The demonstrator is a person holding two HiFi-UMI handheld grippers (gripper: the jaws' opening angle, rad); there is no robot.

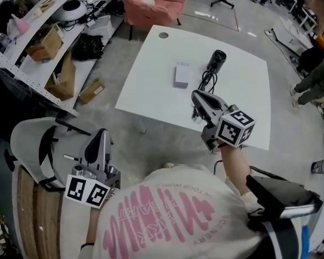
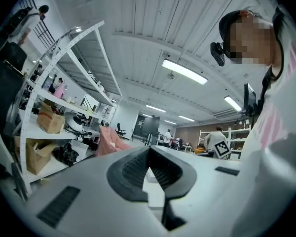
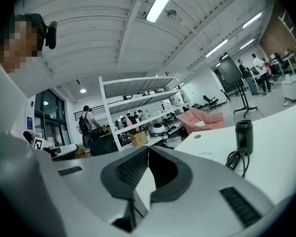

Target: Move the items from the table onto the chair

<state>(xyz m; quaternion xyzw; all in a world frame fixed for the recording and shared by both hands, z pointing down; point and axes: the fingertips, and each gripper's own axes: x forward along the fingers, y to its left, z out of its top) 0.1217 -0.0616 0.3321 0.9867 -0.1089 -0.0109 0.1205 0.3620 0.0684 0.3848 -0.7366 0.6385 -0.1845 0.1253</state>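
Grey box (image 1: 181, 74), corded black cylinder (image 1: 216, 61) apart on white tabletop (image 1: 146, 90); left tongs (image 1: 102, 132), right tongs (image 1: 196, 95) both clenched, empty

left gripper (image 2: 148, 154) tips meet, nothing clamped, only a white sliver shows through the gap below them. shelving rack (image 2: 64, 78) at left with a cardboard box (image 2: 50, 121) on it, pink chair (image 2: 110, 140) beyond. person (image 2: 281, 132) leaning in at right, ceiling light (image 2: 184, 71) overhead.
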